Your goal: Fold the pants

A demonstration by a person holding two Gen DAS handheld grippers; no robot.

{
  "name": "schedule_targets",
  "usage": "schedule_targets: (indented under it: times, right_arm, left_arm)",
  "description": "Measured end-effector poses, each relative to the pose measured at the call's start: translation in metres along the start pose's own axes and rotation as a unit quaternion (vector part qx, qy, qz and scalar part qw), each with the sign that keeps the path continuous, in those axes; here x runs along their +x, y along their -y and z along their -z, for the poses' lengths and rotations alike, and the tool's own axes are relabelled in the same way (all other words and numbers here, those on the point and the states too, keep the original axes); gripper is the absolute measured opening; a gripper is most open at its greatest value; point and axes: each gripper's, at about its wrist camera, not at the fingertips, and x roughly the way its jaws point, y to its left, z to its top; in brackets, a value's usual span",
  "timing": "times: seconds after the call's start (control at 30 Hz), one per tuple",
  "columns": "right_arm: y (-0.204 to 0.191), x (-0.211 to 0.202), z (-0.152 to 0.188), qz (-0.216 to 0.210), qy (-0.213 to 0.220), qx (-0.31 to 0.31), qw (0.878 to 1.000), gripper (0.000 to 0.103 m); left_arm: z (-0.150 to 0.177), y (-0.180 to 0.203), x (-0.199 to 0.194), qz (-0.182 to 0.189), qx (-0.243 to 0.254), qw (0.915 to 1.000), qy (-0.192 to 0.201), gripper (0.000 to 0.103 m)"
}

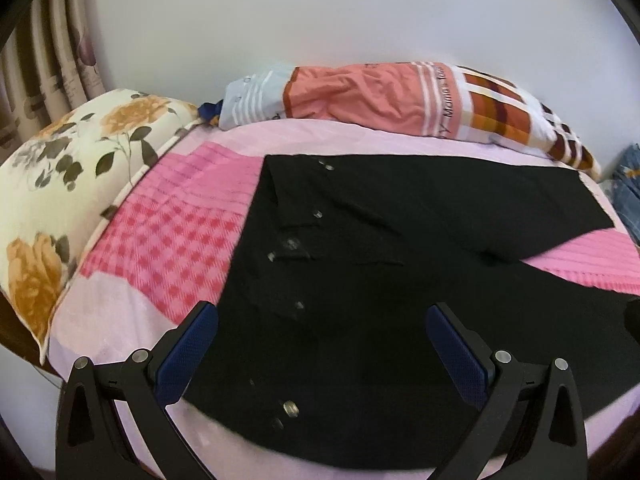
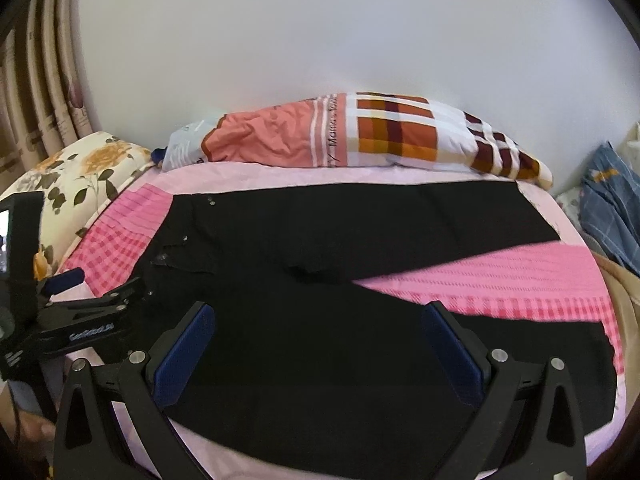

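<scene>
Black pants (image 1: 360, 280) lie spread flat on the pink bed, waistband with metal buttons to the left, the two legs splayed to the right. They also show in the right wrist view (image 2: 320, 340). My left gripper (image 1: 322, 344) is open and empty, hovering over the near part of the waist area. My right gripper (image 2: 318, 344) is open and empty, hovering over the near leg. The left gripper also shows in the right wrist view (image 2: 80, 316) at the left edge of the pants.
A pink checked sheet (image 1: 172, 248) covers the bed. A floral pillow (image 1: 72, 168) lies at the left. A rolled orange and plaid quilt (image 1: 400, 100) lies along the white wall. Blue cloth (image 2: 612, 200) sits off the right side. Curtains (image 1: 48, 72) hang at the far left.
</scene>
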Motion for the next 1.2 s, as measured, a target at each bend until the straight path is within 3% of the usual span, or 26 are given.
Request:
schedule_targets:
  times: [0.17,0.27,0.67,0.73,0.9,1.07,1.2]
  right_arm:
    - [-0.011,0.018,-0.014,-0.019,-0.007,-0.001,1.0,0.102]
    - [-0.017,0.027,-0.018,-0.023,-0.014,-0.006,1.0,0.102]
    - [-0.017,0.062,-0.018,-0.019,-0.05,0.0,0.999,0.102]
    - [-0.017,0.066,-0.017,-0.017,-0.055,0.0,0.998,0.102]
    - [-0.016,0.075,-0.016,-0.014,-0.066,0.001,0.998,0.102]
    - [-0.016,0.083,-0.015,-0.013,-0.076,0.004,0.997,0.102]
    - [-0.016,0.086,-0.015,-0.014,-0.081,0.004,0.997,0.102]
  left_arm:
    - [-0.02,-0.014,0.032,0.011,0.012,0.9998,-0.007,0.103]
    - [-0.036,-0.027,0.053,-0.002,0.019,0.9998,0.005,0.103]
    - [-0.118,-0.091,0.166,0.087,0.026,0.995,-0.042,0.102]
    - [-0.127,-0.103,0.186,0.109,0.007,0.9924,-0.057,0.095]
    - [-0.142,-0.111,0.235,0.16,0.006,0.981,-0.109,0.041]
    - [-0.151,-0.107,0.253,0.186,0.027,0.9752,-0.116,0.039]
    - [-0.162,-0.126,0.256,0.204,-0.007,0.974,-0.097,0.04]
